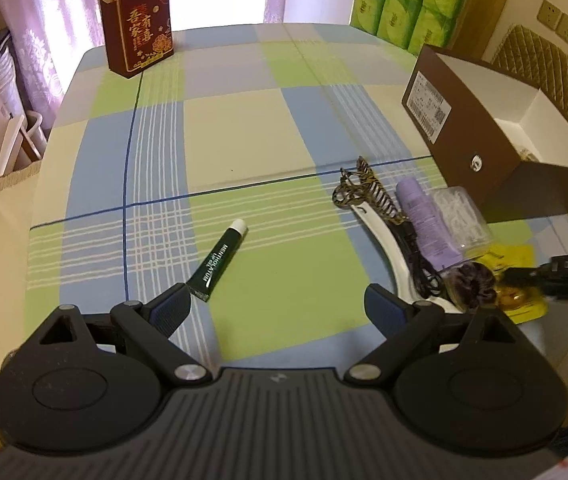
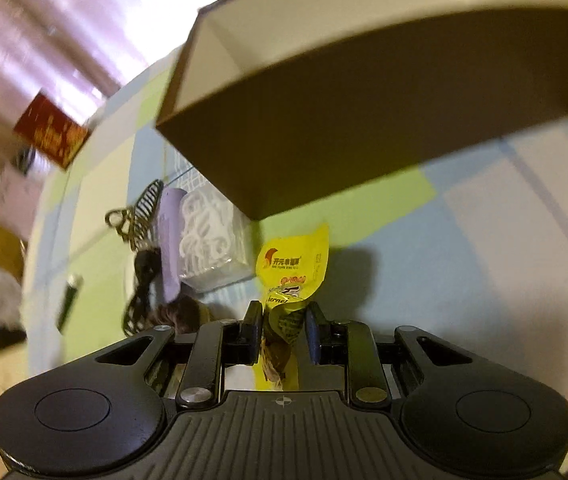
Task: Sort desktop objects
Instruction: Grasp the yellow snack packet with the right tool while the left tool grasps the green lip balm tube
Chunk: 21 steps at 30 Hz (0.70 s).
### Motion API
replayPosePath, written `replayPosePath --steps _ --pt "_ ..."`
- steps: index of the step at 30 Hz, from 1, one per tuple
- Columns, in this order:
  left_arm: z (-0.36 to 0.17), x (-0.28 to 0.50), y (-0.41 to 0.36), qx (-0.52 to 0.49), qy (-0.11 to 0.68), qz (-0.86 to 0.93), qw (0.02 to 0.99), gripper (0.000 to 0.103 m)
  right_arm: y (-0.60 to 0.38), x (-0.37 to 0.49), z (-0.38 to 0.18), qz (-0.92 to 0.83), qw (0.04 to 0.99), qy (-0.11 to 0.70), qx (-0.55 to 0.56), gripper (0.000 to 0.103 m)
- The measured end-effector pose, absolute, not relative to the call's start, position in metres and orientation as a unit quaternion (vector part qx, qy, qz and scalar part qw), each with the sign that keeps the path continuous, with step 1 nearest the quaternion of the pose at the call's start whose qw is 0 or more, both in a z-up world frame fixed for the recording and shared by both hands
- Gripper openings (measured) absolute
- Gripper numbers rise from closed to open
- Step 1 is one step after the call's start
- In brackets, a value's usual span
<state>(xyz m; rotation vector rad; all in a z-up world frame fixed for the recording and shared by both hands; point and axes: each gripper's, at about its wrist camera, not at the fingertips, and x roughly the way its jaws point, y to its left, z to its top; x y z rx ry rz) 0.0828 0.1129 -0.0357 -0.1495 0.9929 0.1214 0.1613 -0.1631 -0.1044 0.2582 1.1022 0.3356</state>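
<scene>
My right gripper [image 2: 284, 316] is shut on a yellow snack packet [image 2: 293, 266], which stands up between the pads just in front of the open brown box [image 2: 323, 136]. My left gripper [image 1: 276, 300] hangs open over the checked tablecloth, its left pad beside the tail of a dark green tube [image 1: 218, 260]. To its right lies a pile: a striped hair claw [image 1: 357, 190], a lilac bottle [image 1: 427, 224], a clear pack of white picks [image 1: 463, 218], a black cable [image 1: 419, 264] and a dark scrunchie [image 1: 471, 284]. The right gripper [image 1: 563, 276] shows at the left wrist view's right edge.
The brown box [image 1: 483, 152] with white lining stands at the table's right side. A red printed box [image 1: 140, 24] stands at the far left corner, green tissue packs [image 1: 407, 0] at the far right. A white curved handle [image 1: 383, 248] lies under the pile.
</scene>
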Motion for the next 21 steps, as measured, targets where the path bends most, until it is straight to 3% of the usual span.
replayPosePath --steps 8,21 --pt "-0.059 0.106 0.123 -0.027 0.487 0.04 0.872 0.088 -0.166 0.149 -0.08 0.155 0.859 0.487 0.031 0.019" --pt "-0.1 0.152 0.15 -0.004 0.526 0.008 0.85 0.056 -0.179 0.154 -0.069 0.138 0.87 0.473 -0.014 0.019"
